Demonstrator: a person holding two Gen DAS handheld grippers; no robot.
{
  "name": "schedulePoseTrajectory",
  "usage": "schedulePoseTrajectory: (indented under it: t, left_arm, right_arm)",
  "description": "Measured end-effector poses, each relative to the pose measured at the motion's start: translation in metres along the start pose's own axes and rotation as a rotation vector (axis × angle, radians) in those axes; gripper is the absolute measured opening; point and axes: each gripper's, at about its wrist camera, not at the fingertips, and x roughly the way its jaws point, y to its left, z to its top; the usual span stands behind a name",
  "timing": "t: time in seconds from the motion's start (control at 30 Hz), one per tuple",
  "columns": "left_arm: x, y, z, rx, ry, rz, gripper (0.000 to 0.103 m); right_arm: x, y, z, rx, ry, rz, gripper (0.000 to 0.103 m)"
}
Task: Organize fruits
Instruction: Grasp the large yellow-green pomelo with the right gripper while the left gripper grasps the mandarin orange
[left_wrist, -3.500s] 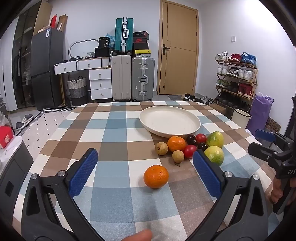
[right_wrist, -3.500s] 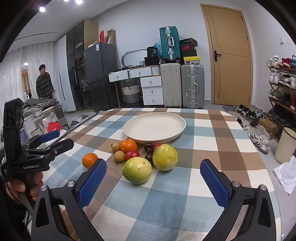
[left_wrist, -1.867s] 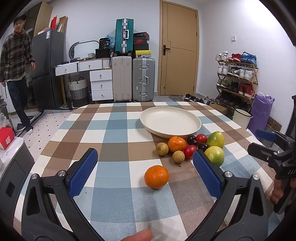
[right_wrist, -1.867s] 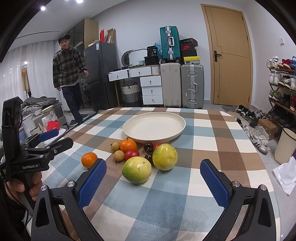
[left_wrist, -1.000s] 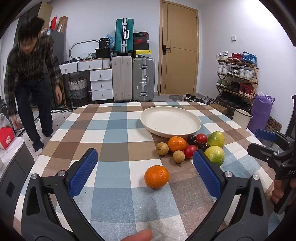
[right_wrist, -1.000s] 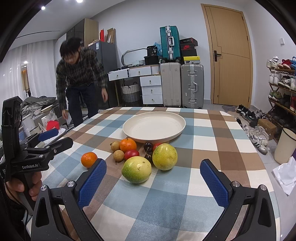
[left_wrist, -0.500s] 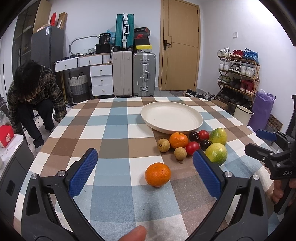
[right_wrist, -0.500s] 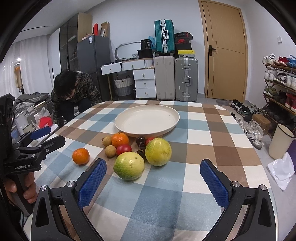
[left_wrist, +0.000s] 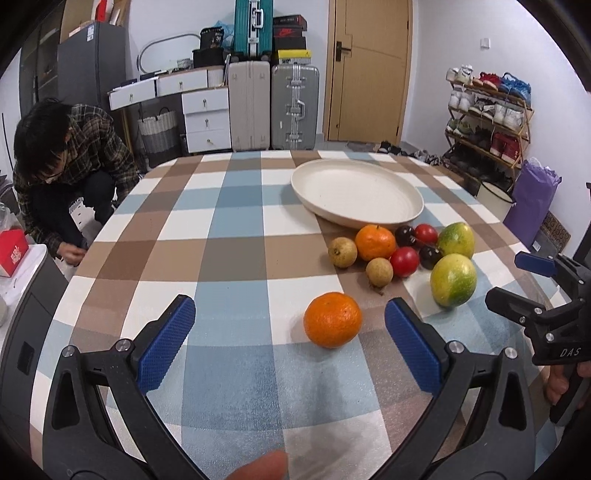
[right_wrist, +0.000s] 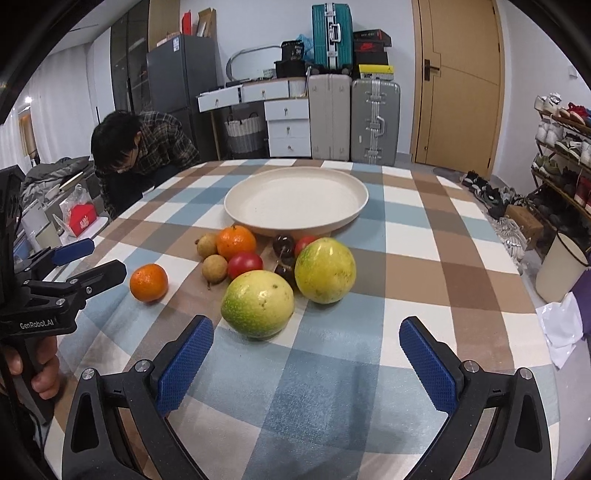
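White walls, closed wooden door (left_wrist: 371, 74), two upright suitcases (left_wrist: 273, 105) beside white drawers (left_wrist: 205, 120), teal suitcase (right_wrist: 331, 33) stacked above, dark cabinet (left_wrist: 86, 66), shoe rack (left_wrist: 487, 122) at right, crouching person (left_wrist: 66, 173) in plaid shirt at left.

crouching person (left_wrist: 66, 173) | suitcases (left_wrist: 273, 103) | wooden door (left_wrist: 369, 70) | shoe rack (left_wrist: 487, 118) | checkered tablecloth (left_wrist: 236, 236)

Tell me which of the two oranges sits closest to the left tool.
The lone orange lying apart from the pile, just ahead of the open left tool. The other orange sits farther back, beside the plate among the other fruit.
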Motion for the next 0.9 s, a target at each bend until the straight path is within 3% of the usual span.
schedulePoseTrajectory:
  t: [0.17,0.43,0.63,0.73,0.87,0.9]
  left_arm:
    - [0.017,0.002,-0.001,0.006,0.074,-0.007,0.101]
    - [0.039,0.006,-0.001,-0.005,0.174,-0.058,0.09]
    - [0.047,0.001,0.002,0.02,0.193,-0.098,0.083]
    - [0.051,-0.001,0.002,0.018,0.212,-0.152,0.073]
    - [0.055,-0.007,0.001,0.033,0.231,-0.194,0.051]
    - [0.055,-0.008,0.001,0.038,0.231,-0.203,0.038]
  right_arm:
    - [0.017,0.004,0.002,0.029,0.065,0.037,0.102]
    - [0.035,0.02,0.008,0.019,0.125,0.063,0.096]
    - [0.047,0.026,0.013,0.018,0.147,0.077,0.092]
    - [0.054,0.026,0.013,0.033,0.164,0.095,0.084]
    - [0.057,0.027,0.014,0.037,0.165,0.108,0.077]
    - [0.058,0.027,0.015,0.039,0.163,0.111,0.077]
